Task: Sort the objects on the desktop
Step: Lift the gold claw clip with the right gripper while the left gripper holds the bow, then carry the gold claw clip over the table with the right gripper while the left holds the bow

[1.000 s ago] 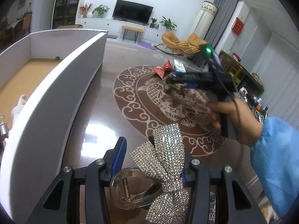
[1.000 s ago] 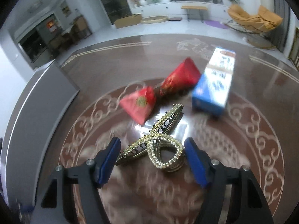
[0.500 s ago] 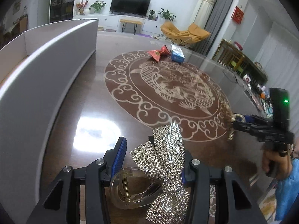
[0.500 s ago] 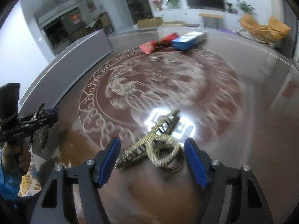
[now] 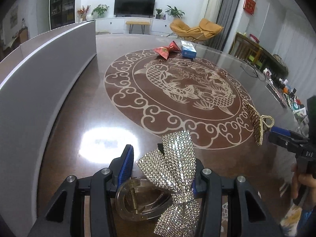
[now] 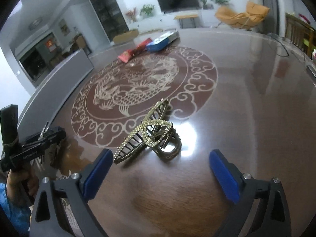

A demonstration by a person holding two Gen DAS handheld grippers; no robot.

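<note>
A glossy brown table [image 5: 83, 106] with a pale fish medallion sits in a living room with TV and orange chair. The left gripper [image 5: 161, 165] clamps a rhinestone bow clip [image 5: 173, 164]. The right gripper [image 6: 160, 164] is opening, its jaws clear of the gold claw clip [image 6: 150, 136], seemingly resting on the table

A silver rhinestone bow clip [image 5: 173, 169] with a clear claw sits clamped at the near table edge, a gold claw clip [image 6: 150, 136] lies free on the dark wood, and 2 red packets [image 5: 166, 49] touch a blue box [image 5: 188, 49] far across.
</note>
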